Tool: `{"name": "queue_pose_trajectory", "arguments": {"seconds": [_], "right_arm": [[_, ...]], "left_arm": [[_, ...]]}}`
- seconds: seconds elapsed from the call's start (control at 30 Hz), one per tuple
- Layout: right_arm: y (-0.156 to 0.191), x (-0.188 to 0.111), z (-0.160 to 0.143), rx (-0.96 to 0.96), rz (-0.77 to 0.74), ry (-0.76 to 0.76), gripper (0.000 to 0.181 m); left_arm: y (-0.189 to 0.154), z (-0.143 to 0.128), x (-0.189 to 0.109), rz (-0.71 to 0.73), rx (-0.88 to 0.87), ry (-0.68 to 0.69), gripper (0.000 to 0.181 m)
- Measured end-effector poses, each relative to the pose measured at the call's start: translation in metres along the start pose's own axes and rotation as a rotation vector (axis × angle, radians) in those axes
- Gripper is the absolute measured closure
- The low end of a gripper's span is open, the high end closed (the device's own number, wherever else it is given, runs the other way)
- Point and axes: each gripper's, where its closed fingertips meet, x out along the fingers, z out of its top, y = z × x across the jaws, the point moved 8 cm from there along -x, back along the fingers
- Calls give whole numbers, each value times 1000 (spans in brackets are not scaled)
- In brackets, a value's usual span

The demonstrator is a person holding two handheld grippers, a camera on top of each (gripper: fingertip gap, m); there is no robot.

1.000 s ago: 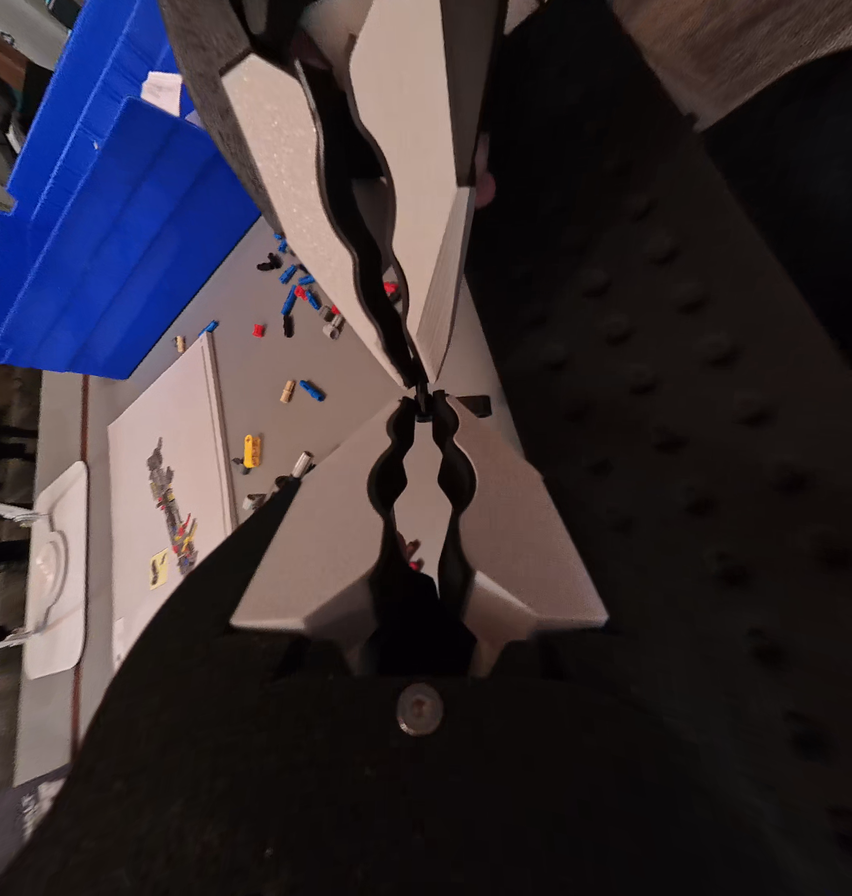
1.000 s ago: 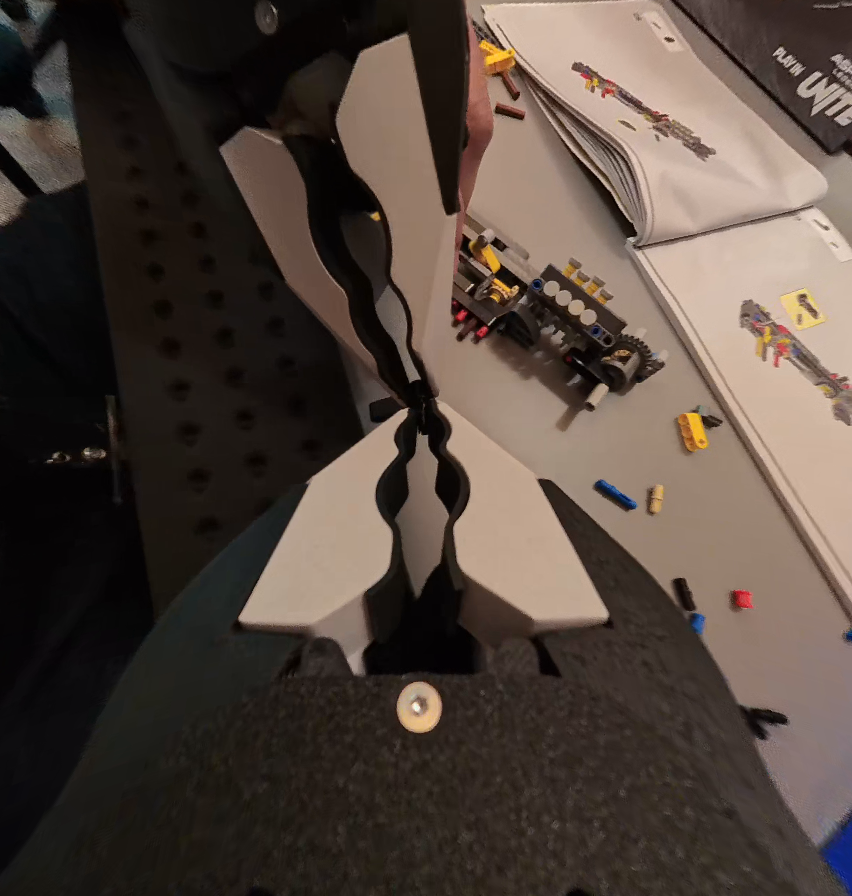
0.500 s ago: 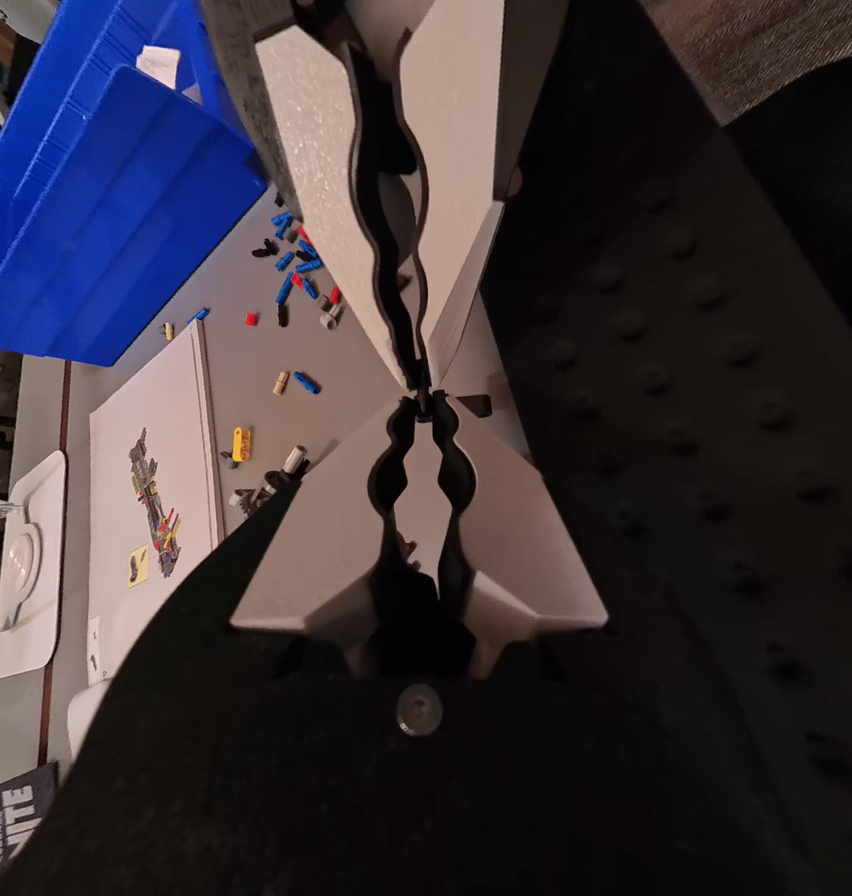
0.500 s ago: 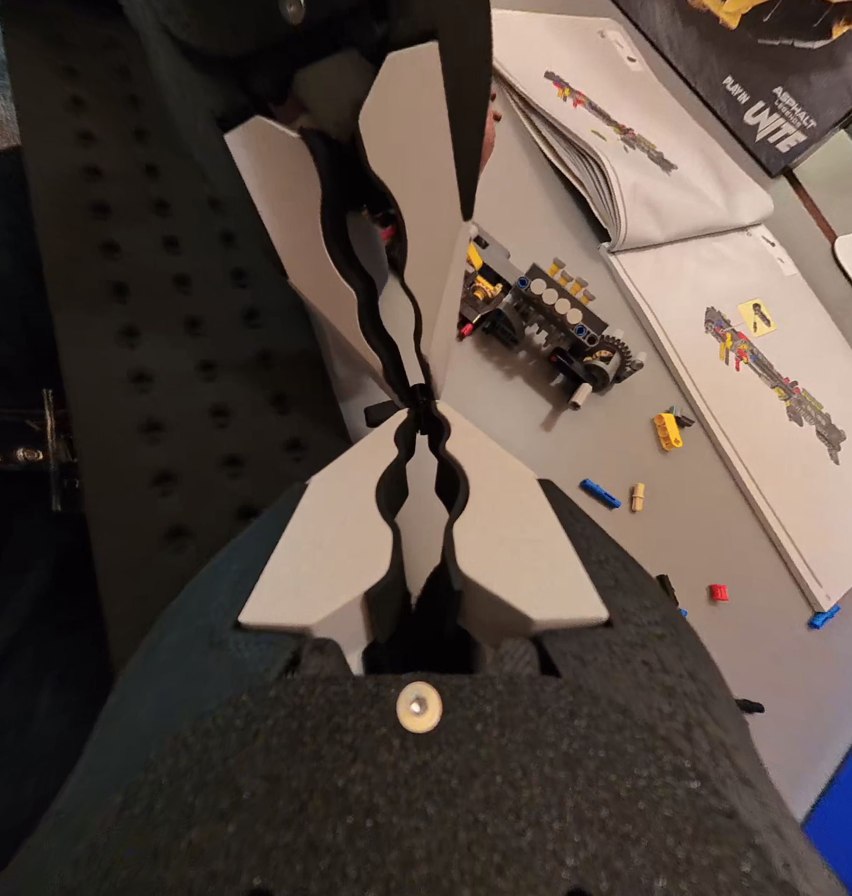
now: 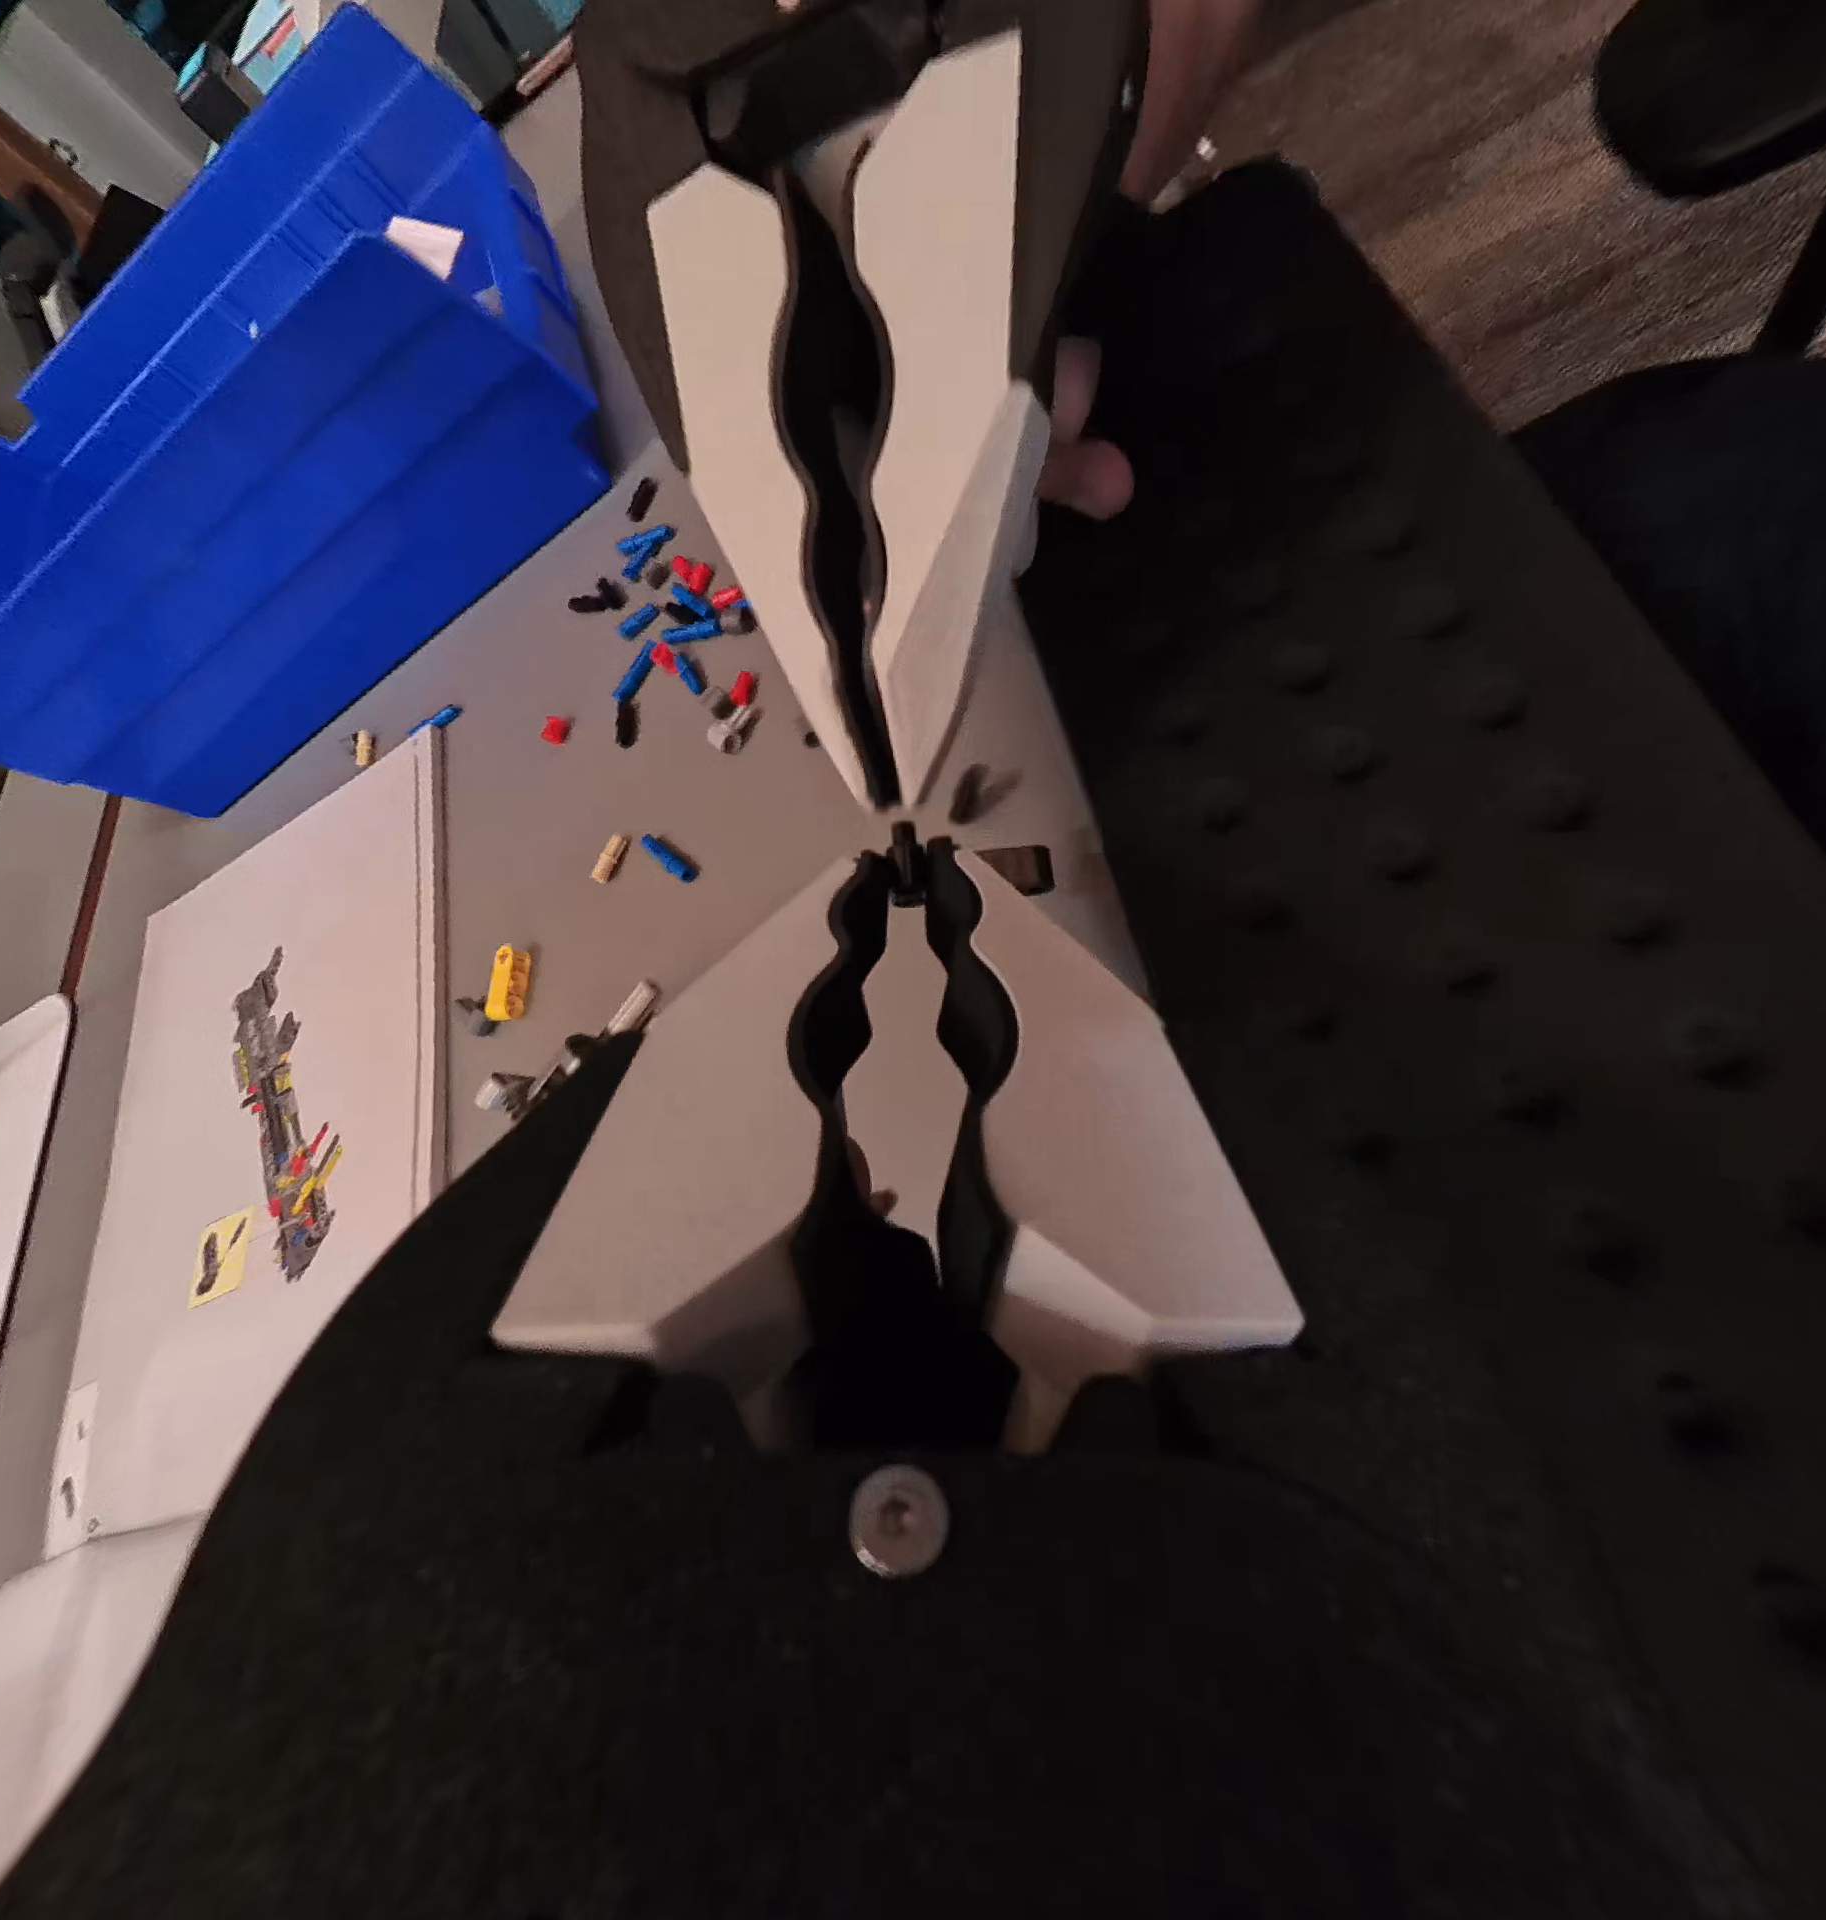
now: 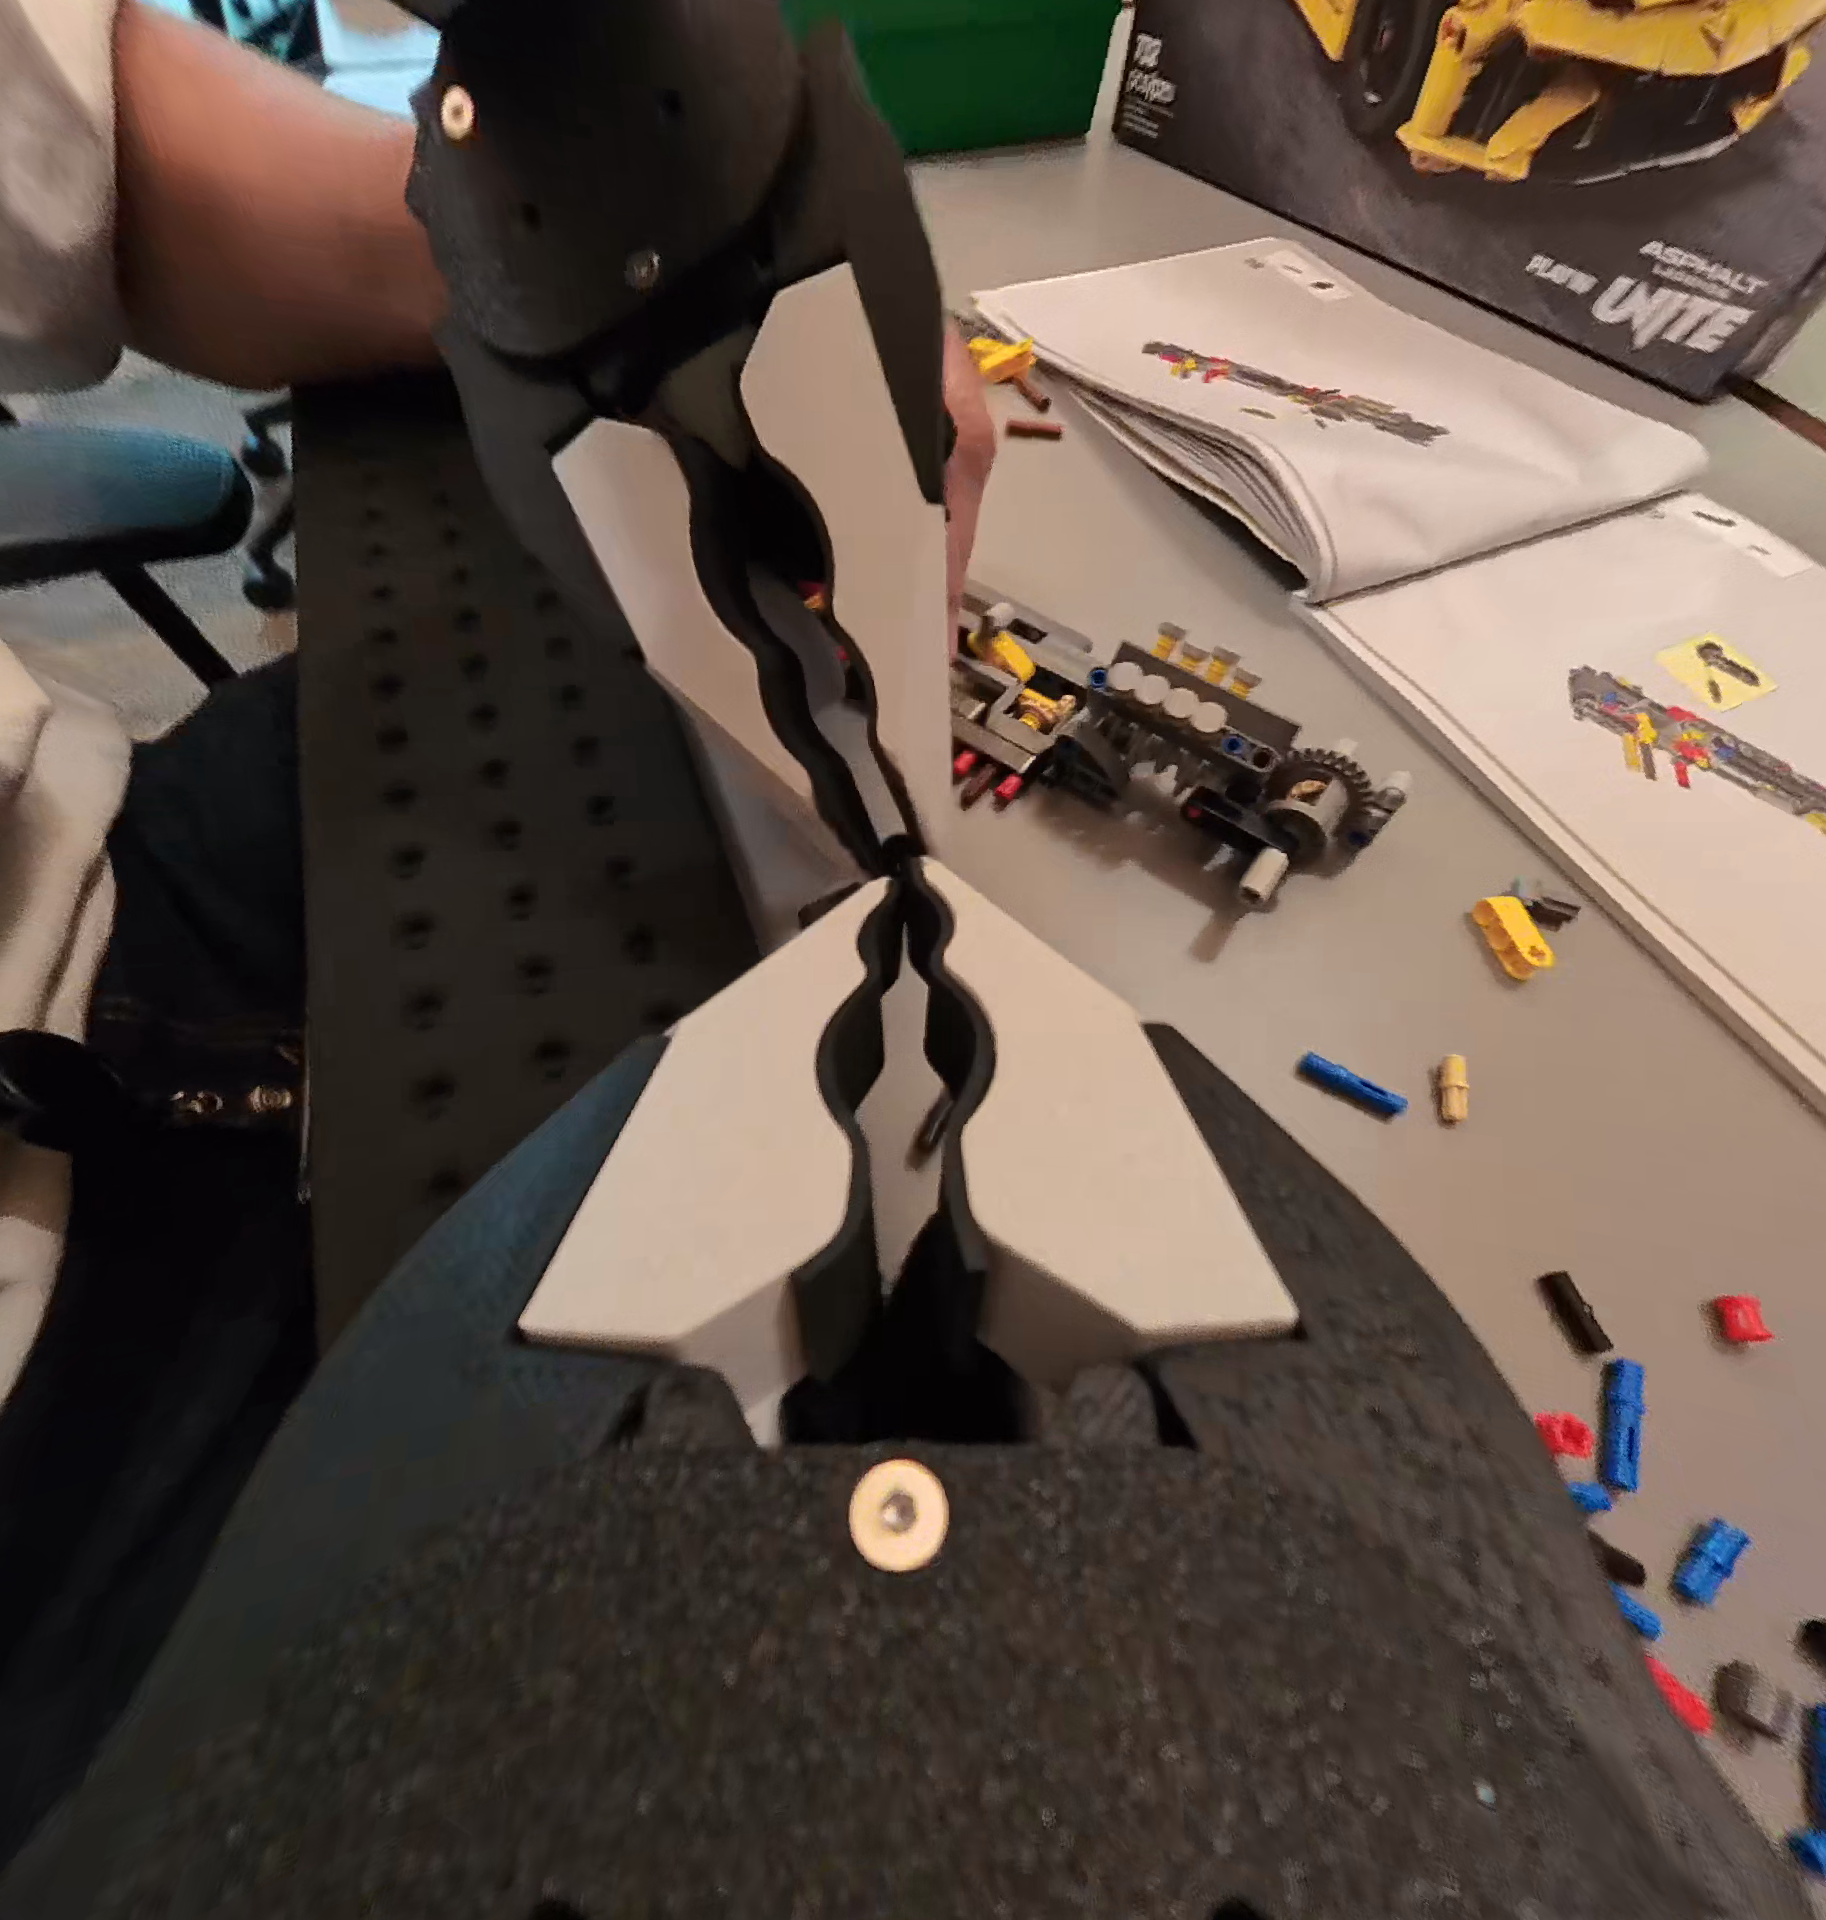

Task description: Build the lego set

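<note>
My left gripper is shut on a small black pin, held in the air above the table's near edge. My right gripper is shut, tip to tip with the left one; in the left wrist view it comes down from above with a small gap to the pin. In the right wrist view the left gripper comes from above with the pin at its tips. The partly built dark grey chassis lies on the grey table behind the grippers. Whether the right tips hold anything is not visible.
The open instruction book lies beside the chassis. Several loose blue, red and black pins and a yellow piece are scattered. Blue bins, the set's box and a black perforated board surround the area. My left and right fingertips are right by each other.
The two grippers' tips were pressed together on the black pin. Now the right tips stand slightly off it and the pin stays in the left gripper. Both grippers have tilted.
</note>
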Motion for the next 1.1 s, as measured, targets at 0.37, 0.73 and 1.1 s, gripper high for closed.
{"name": "queue_pose_trajectory", "arguments": {"seconds": [0.37,0.73,1.1], "right_arm": [[-6,-14,-26,147,-20,313,162],[-10,14,-25,171,0,417,160],[-13,8,-27,174,77,494,166]], "left_arm": [[6,-9,2,-33,-121,36,174],[-1,-16,7,-76,-111,112,174],[2,-16,4,-76,-121,95,175]]}}
